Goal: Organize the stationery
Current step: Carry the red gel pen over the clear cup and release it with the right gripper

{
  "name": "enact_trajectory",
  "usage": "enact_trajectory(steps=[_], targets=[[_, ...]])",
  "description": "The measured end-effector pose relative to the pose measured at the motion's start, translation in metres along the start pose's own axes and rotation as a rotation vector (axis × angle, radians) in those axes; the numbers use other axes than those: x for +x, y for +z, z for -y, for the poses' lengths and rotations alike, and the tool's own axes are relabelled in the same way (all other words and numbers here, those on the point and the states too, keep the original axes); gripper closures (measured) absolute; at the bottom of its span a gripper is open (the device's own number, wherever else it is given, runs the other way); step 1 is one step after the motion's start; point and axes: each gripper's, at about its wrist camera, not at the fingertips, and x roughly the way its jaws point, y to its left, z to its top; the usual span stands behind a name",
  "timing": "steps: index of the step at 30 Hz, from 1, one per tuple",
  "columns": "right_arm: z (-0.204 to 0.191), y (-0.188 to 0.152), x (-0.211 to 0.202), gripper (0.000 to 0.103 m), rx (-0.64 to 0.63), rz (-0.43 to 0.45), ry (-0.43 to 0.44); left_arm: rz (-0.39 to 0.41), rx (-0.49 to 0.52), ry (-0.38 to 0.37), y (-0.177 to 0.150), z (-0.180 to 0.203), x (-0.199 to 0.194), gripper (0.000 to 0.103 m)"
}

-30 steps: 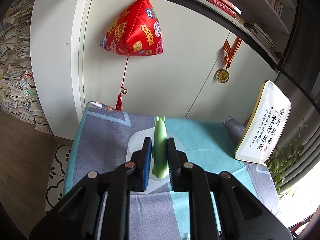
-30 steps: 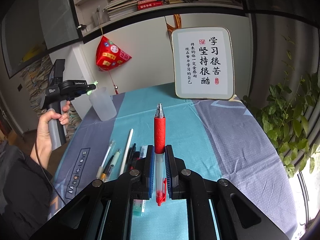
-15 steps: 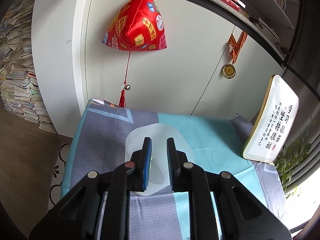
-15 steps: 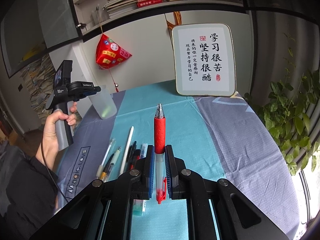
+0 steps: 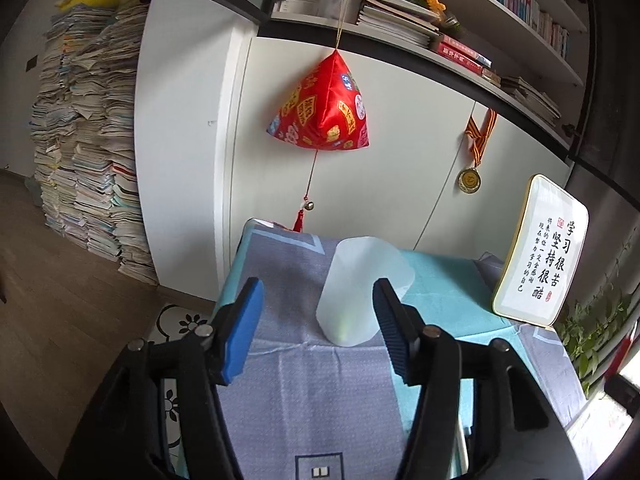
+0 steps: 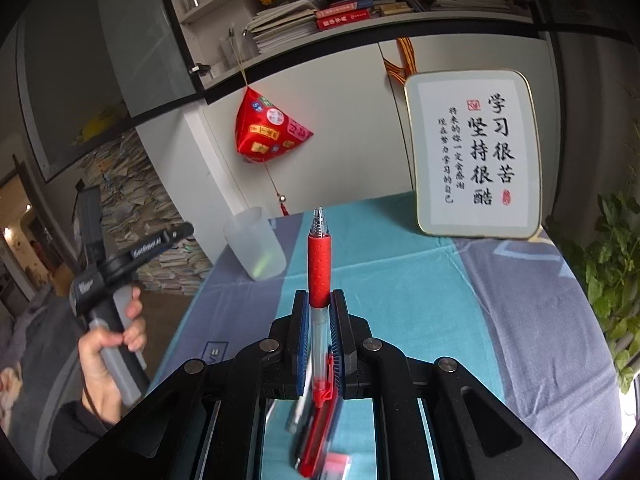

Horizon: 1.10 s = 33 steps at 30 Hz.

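**Red pen held ready, cup waiting on the desk**

The desk (image 6: 420, 280), covered in a blue and grey cloth, carried a framed sign (image 6: 474, 156) at the back and a frosted plastic cup (image 6: 254, 246) standing upright near the far left corner. A faint green shape showed through the cup's wall near its bottom; what it was could not be told. The left gripper (image 5: 316, 316) was spread, its jaws having just been opening, with nothing between the pads; the cup (image 5: 360, 292) stood beyond them, apart. The right gripper (image 6: 320, 320) was pinching a red pen (image 6: 319, 264) at its clear barrel, just below the rubber sleeve, tip pointing away. More pens (image 6: 316, 448) lay blurred on the desk beneath it.

The pen looked light and stiff, its smooth barrel likely slippery; the dimpled rubber sleeve would probably give the surer hold. The cup seemed light and easy to tip.
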Motion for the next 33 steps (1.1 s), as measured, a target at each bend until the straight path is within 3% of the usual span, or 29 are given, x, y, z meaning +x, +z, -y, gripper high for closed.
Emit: enact_trajectory(steps=[10,15,20,27,33], targets=[[-0.046,0.083,0.07,0.092,-0.068,0.064,0.17,-0.061,-0.015,0.03,-0.034,-0.006,-0.01,0.044],[-0.081,0.112,0.117,0.092,-0.146,0.04,0.222,-0.108,0.034,0.052,-0.061,0.006,-0.02,0.043],[-0.103,0.119,0.158,0.092,-0.209,0.005,0.192,-0.154,0.057,0.048,-0.086,0.012,-0.027,0.043],[-0.098,0.112,0.194,0.092,-0.174,-0.007,0.135,-0.189,0.08,0.074,-0.099,0.017,-0.021,0.043],[-0.087,0.107,0.217,0.092,-0.15,-0.056,0.118,-0.228,0.075,0.006,-0.107,0.021,-0.016,0.043]])
